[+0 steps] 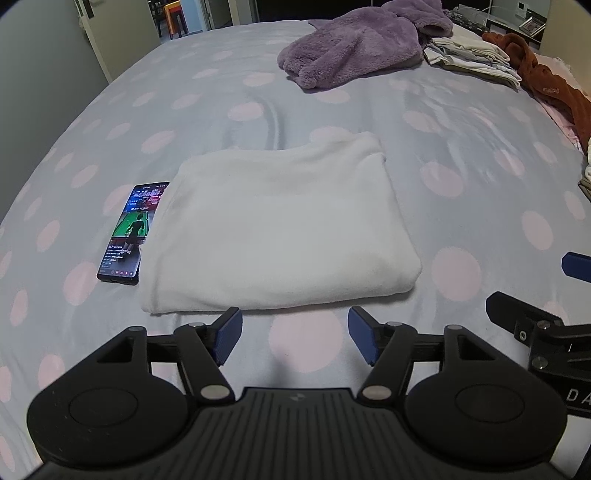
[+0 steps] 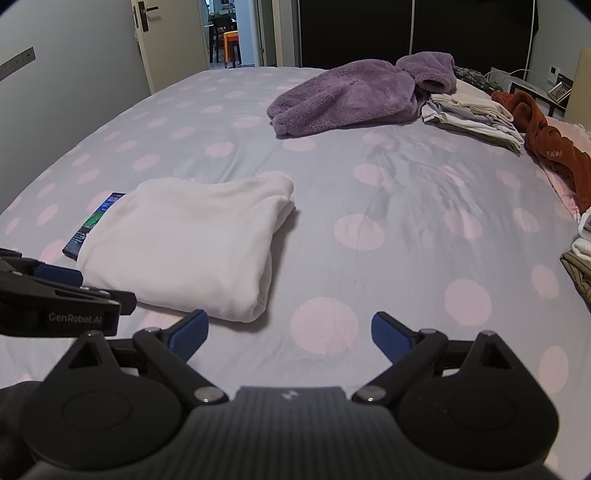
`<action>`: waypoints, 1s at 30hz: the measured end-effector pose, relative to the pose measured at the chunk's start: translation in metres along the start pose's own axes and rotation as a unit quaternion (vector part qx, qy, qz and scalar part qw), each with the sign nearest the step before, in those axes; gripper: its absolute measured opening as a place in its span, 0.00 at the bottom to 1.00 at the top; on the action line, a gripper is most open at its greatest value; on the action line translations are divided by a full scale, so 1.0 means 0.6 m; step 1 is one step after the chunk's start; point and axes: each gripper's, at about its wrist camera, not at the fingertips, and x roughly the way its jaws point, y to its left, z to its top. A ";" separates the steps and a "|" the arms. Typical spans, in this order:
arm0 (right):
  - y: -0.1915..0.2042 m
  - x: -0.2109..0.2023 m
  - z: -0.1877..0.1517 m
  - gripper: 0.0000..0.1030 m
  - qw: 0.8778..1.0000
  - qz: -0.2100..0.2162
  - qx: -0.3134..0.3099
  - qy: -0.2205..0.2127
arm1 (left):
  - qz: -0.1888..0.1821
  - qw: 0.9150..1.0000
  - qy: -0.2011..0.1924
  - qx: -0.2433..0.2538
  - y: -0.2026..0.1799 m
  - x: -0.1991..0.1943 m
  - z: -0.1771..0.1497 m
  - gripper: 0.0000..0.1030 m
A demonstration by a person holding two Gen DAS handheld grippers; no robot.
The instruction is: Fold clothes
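Bedspread (image 1: 461, 122), grey w/ pink dots, fills both views. White garment (image 1: 277, 229) lies folded into a flat rectangle on it, mid-bed, near edge just ahead of my L gripper (image 1: 295, 338). L jaws stand apart, blue pads (image 1: 227, 338) clear of the cloth, nothing between them but bedspread; gap reads a touch wider, but too slight to call it moving. L gripper points down at the bed in front of the fold.

R gripper (image 2: 290, 338) sits to the right of the garment, jaws wide apart too, empty, over a pink dot. From R wrist view the folded white piece (image 2: 184, 247) is left of centre, its near right corner close to my R left-side finger but not touching it afaict. L gripper body shows at far left of that view, beside the fold's near-left corner.

Phone (image 1: 131, 232), screen lit, lies on the bedspread touching the garment's left edge; cloth seems to cover its right side a bit.

Far side of bed: purple fleece garment (image 1: 351, 44), unfolded heap. Right of it a stack of pale folded clothes (image 1: 472, 55), then a rust-brown garment (image 1: 546, 85) crumpled along the right edge. Open doorway (image 2: 229, 33) at back left.
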 end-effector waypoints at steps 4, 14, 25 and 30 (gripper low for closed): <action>0.000 0.001 0.000 0.93 1.000 0.000 0.001 0.000 | 0.001 1.000 -0.001 0.003 -0.001 0.001 0.000 0.60; 0.001 0.002 -0.002 0.93 1.000 0.000 0.001 0.001 | 0.001 1.000 0.000 0.005 0.001 0.001 0.000 0.61; 0.000 0.002 -0.004 0.93 1.000 0.001 0.000 0.000 | 0.002 1.000 -0.001 0.007 0.001 0.003 -0.001 0.61; -0.001 0.001 -0.003 0.93 1.000 0.001 -0.001 0.000 | 0.002 1.000 -0.001 0.007 0.001 0.002 0.000 0.61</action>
